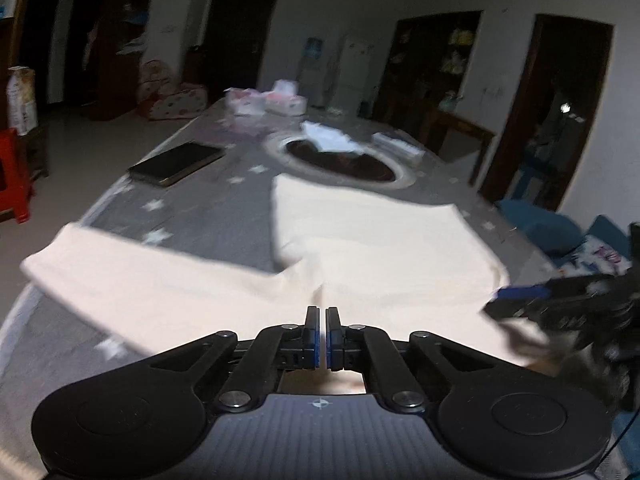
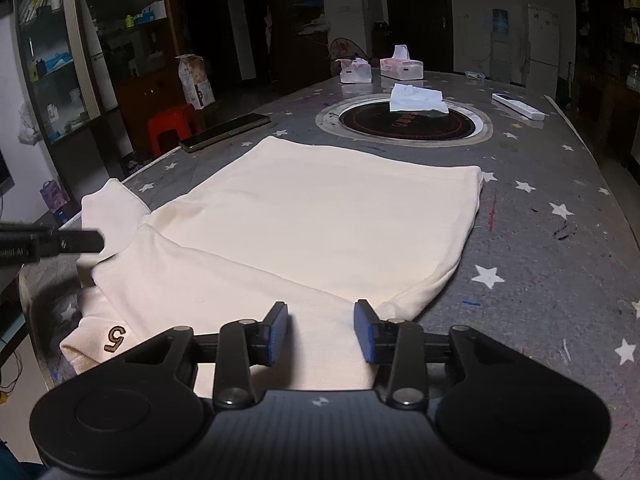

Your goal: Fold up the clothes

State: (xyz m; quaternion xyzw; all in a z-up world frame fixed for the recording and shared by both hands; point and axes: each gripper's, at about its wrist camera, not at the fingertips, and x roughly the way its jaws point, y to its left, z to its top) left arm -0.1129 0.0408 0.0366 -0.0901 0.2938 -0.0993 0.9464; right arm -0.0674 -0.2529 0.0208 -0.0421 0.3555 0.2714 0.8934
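A cream garment (image 2: 320, 208) lies spread on the grey star-patterned table (image 2: 540, 248), one sleeve folded across its near edge and a brown "5" mark (image 2: 114, 338) at the near left corner. My left gripper (image 1: 323, 312) is shut, and a crease in the garment (image 1: 360, 248) runs straight into its tips. From the right wrist view the left gripper (image 2: 96, 242) comes in from the left at the sleeve fold. My right gripper (image 2: 320, 328) is open just over the near hem, its blue pads (image 2: 278, 332) apart and not pressing. It shows blurred at the right as the right gripper (image 1: 516, 300).
Beyond the garment is a round dark inset (image 2: 360, 124) with a white folded cloth (image 2: 418, 100) on it. A dark phone (image 2: 226, 130) lies far left, tissue boxes (image 2: 401, 68) at the far end, a white remote (image 2: 518, 106) far right. A red stool (image 2: 172, 126) stands beside the table.
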